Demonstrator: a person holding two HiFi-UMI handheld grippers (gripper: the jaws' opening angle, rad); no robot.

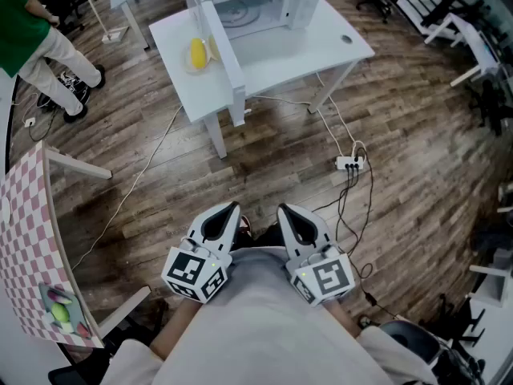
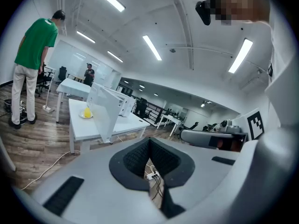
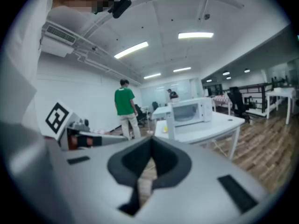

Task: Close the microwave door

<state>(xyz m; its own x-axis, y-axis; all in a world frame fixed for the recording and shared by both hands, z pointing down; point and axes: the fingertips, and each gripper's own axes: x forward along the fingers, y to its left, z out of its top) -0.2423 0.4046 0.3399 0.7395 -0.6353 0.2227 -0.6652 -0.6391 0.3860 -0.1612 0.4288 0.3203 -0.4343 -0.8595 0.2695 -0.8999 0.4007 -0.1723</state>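
Both grippers sit clenched and empty at the chest; the left gripper (image 1: 226, 215) is beside the right gripper (image 1: 290, 215). The microwave (image 1: 264, 10) stands well ahead on the table (image 1: 321, 46); its open door (image 1: 227, 50) juts edge-on toward us, so I judge the left one better placed.

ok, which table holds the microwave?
The white table at top centre; its microwave stands with door open. The pink-checked table at left holds none.

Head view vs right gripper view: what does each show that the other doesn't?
Head view only: the power strip on the floor and the pink checkered table. Right gripper view only: the ceiling lights. Both: the microwave with its door open on the white table, the person in green, and the right gripper, shut and empty.
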